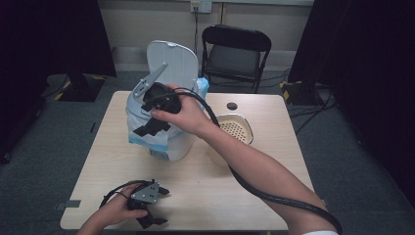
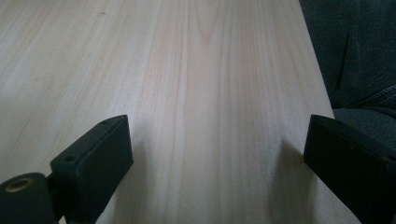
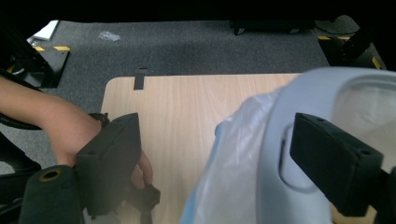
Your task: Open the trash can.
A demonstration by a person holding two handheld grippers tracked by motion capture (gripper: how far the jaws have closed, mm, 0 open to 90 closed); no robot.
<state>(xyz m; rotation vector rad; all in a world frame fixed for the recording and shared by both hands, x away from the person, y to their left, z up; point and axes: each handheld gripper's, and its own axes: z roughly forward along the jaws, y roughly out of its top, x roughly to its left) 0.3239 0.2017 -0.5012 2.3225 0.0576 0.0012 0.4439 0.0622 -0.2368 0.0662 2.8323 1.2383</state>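
A pale grey lidded bin point(image 1: 180, 143) stands at the back left of the wooden table point(image 1: 210, 196), its lid point(image 1: 173, 61) raised. A blue-white plastic bag point(image 1: 146, 139) lines it and hangs over the rim. My right gripper point(image 1: 145, 119) hovers at the bin's front rim, open, holding nothing. In the right gripper view its jaws point(image 3: 224, 158) straddle the bin's rim point(image 3: 303, 93) and the bag point(image 3: 233, 154) without touching them. My left gripper point(image 1: 164, 205) rests low near the table's front edge, open; bare table point(image 2: 210, 70) lies between its jaws point(image 2: 217, 154).
A cream strainer bowl point(image 1: 236, 128) sits right of the bin, a small dark round object point(image 1: 232, 105) behind it. A black folding chair point(image 1: 235, 51) stands beyond the table. The right gripper's cable point(image 1: 274, 196) trails across the table's front right.
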